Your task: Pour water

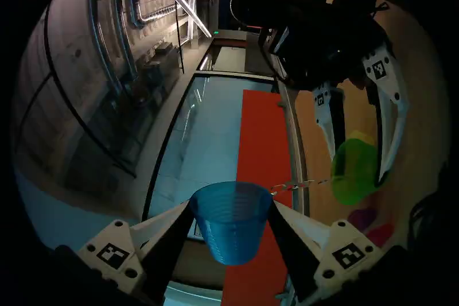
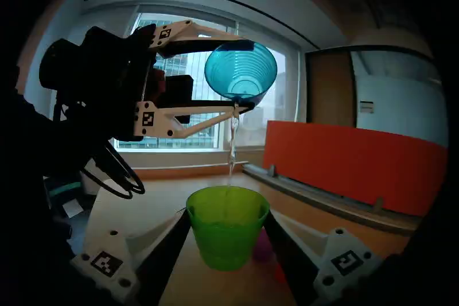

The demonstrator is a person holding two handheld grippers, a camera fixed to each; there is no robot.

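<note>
Water (image 2: 232,145) falls in a thin stream from blue cup (image 2: 241,73) into green cup (image 2: 228,234). The pour is under way, mid-step.

Blue cup is up high and tipped hard over, its mouth turned toward the near side, and the stream leaves its low lip. Left gripper (image 1: 230,214) has it, fingers (image 1: 166,231) clenched on both sides of the cup.

Green cup sits directly beneath, upright. Right gripper (image 2: 227,220) grasps it, fingers (image 2: 155,237) pressed to its wall on either side. Cannot tell whether its base rests on the counter (image 2: 166,191) or hangs just above it.

The level in the green cup is hard to read through the tinted wall. Blue cup looks close to drained, judging by the ribs bare inside it.

Next move, as I judge it: hold the tilt with the lip over the green mouth until the stream thins out, then bring the blue cup back upright. Meanwhile the green cup needs to stay level and under the fall.

Around:
- Orange panel (image 2: 356,162) on the right, along the counter's far edge.
- Window (image 2: 178,76) far behind.
- Purple thing (image 2: 263,246) and red thing (image 2: 279,271) just beside the green cup, on its right.
- Black cables (image 2: 115,174) looping down on the left.

The path from lip to mouth is open. The risk is the long drop on a thin stream: a small drift of either cup would likely wet the counter and the two small things nearby.
</note>
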